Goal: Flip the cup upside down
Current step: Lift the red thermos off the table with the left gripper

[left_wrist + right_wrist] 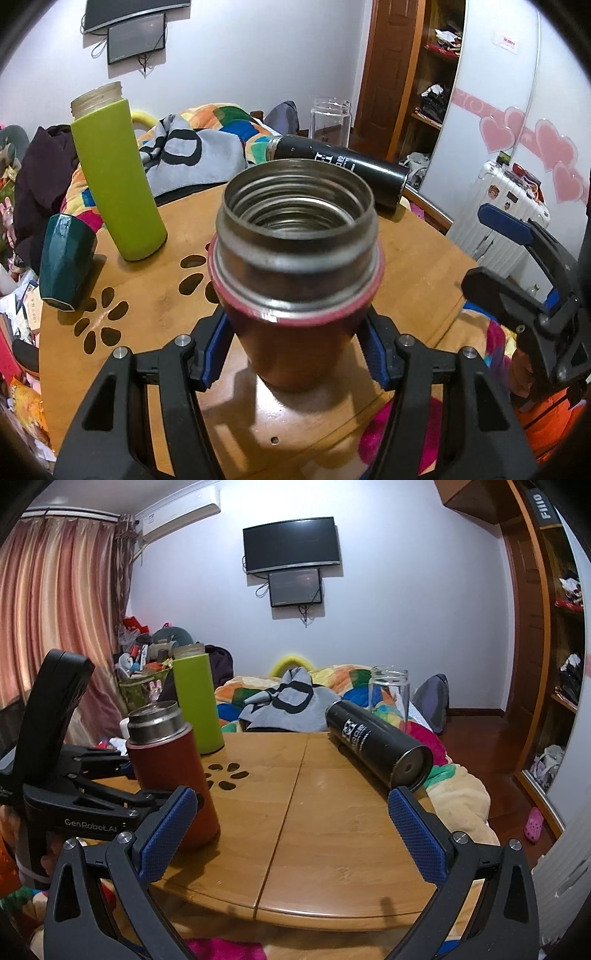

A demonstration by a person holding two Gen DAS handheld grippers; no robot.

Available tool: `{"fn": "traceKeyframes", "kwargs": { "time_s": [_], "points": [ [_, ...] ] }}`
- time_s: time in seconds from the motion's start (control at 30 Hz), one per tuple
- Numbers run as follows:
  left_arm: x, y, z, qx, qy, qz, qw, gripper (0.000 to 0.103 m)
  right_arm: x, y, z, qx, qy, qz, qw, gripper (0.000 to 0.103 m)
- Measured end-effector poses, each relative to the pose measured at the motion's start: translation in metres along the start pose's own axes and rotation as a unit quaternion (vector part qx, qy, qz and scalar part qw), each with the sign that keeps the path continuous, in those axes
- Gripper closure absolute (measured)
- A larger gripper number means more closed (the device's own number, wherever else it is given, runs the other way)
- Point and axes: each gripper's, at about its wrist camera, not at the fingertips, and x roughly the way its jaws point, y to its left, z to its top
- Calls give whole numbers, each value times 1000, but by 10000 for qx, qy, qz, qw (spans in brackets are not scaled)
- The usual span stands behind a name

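A red thermos cup (295, 314) with a steel threaded mouth stands upright, mouth up, on the wooden table (417, 266). My left gripper (295, 350) is shut on its body, blue pads pressing both sides. In the right wrist view the red cup (170, 771) stands at the left with the left gripper (125, 786) clamped around it. My right gripper (291, 834) is open and empty, low over the table's near edge, to the right of the cup.
A black flask (376, 749) lies on its side at the right. A green bottle (118, 177) stands at the back left, beside a dark teal cup (66, 258) upside down. A clear glass jar (389, 694) stands behind. Bedding surrounds the table.
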Motion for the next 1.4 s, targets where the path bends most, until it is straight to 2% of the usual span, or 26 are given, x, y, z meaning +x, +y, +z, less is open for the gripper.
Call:
{"fn": "traceKeyframes", "kwargs": {
  "time_s": [0.1, 0.17, 0.23, 0.4, 0.53, 0.6, 0.67, 0.8, 1.0, 1.13, 1.3, 1.37, 1.4],
  "points": [
    [-8, 0, -4, 4, -40, -35, 10000, 40, 5, 5, -2, -57, 77, 108, 9999, 0],
    [-17, 4, -7, -63, -66, -190, 9998, 30, 9, 10, -5, -125, 134, 215, 9996, 0],
    [-30, 11, -11, -201, -205, -197, 9994, 23, 14, 16, -9, -222, 201, 342, 9990, 0],
    [-59, 43, -27, -728, -523, -165, 9958, 22, 28, 34, -18, -421, 353, 735, 9958, 0],
    [-71, 69, -39, -1113, -793, 104, 9906, 23, 51, 54, -25, -622, 588, 963, 9917, 1],
    [-66, 78, -38, -1266, -767, 142, 9889, 30, 63, 62, -27, -692, 691, 1004, 9901, 7],
    [-55, 85, -37, -1367, -644, 104, 9885, 44, 73, 67, -28, -736, 845, 1034, 9883, 14],
    [-41, 91, -38, -1451, -622, -85, 9874, 52, 83, 70, -29, -761, 952, 1040, 9871, 19],
    [-17, 91, -29, -1576, -470, -473, 9852, 75, 87, 71, -30, -619, 1013, 1347, 9837, 44],
    [-8, 85, -20, -1490, -488, -550, 9861, 82, 82, 72, -30, -710, 1011, 1234, 9846, 44],
    [-1, 82, -13, -1443, -469, -726, 9858, 82, 74, 74, -28, -932, 1053, 1108, 9839, 44],
    [1, 83, -13, -1433, -457, -721, 9860, 91, 69, 77, -25, -1071, 1045, 1113, 9825, 45],
    [2, 85, -14, -1435, -437, -702, 9862, 93, 65, 79, -24, -1153, 1024, 1121, 9817, 45]
  ]
}}
